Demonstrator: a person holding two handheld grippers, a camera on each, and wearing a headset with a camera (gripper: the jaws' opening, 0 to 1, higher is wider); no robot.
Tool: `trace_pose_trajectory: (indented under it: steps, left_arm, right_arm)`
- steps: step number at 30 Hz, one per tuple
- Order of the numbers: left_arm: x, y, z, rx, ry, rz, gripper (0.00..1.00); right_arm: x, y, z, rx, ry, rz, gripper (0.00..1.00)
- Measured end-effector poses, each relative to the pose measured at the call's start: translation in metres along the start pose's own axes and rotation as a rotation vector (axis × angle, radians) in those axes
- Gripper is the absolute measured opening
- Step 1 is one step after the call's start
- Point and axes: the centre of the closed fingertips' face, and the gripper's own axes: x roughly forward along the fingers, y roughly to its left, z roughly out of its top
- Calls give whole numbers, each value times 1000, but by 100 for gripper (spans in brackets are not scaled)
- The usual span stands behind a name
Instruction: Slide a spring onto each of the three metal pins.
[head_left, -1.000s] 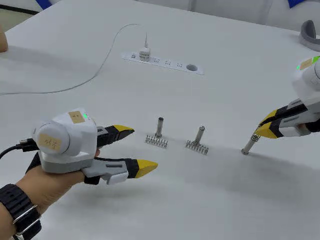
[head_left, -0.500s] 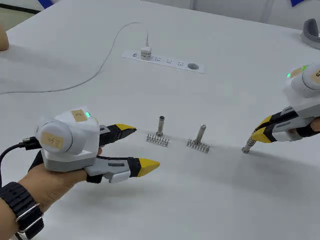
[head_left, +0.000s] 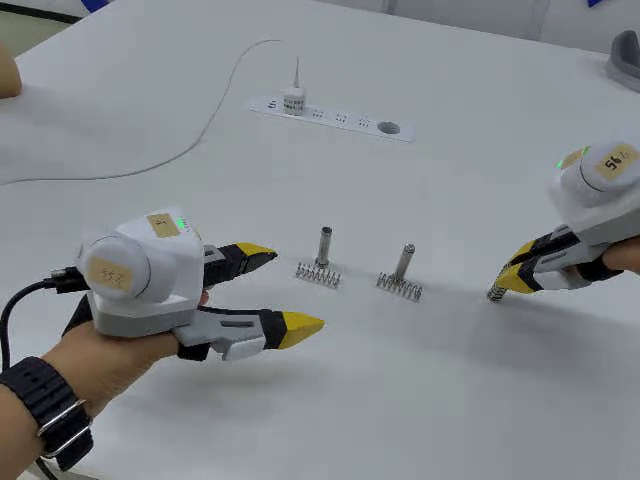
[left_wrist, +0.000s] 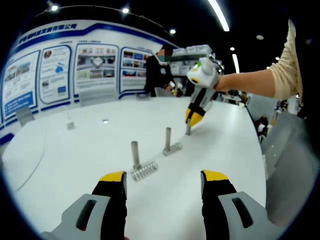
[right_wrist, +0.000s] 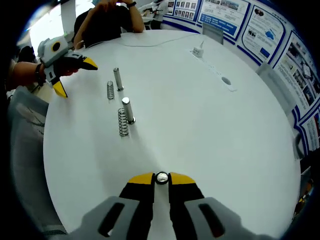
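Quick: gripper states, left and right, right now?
Left gripper: open, holding nothing.
Right gripper: shut on the top of the upright silver metal pin.

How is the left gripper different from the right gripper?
The left gripper is wide open and holds nothing; the right gripper is closed around the top of a metal pin. The left gripper lies about level; the right gripper tilts down toward the table. Both have yellow tips.
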Motion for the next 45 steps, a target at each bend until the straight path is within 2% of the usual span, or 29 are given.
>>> trace_pose_trajectory:
  steps: [16,29,36,45]
  left_arm:
    - [2,-1,1,0,-4,-5,61]
    - [1,-2,4,6,-4,-2,61]
    - [1,-3,5,10,-2,-2,61]
    - [-1,-3,8,14,-6,5,61]
  right_arm:
    - [-4,0,-3,-15,0,-13,17]
    - [-21,1,12,-59,-39,-54,20]
    - [-25,15,36,-89,-91,-38,20]
    - [1,47,50,-146,-81,38,20]
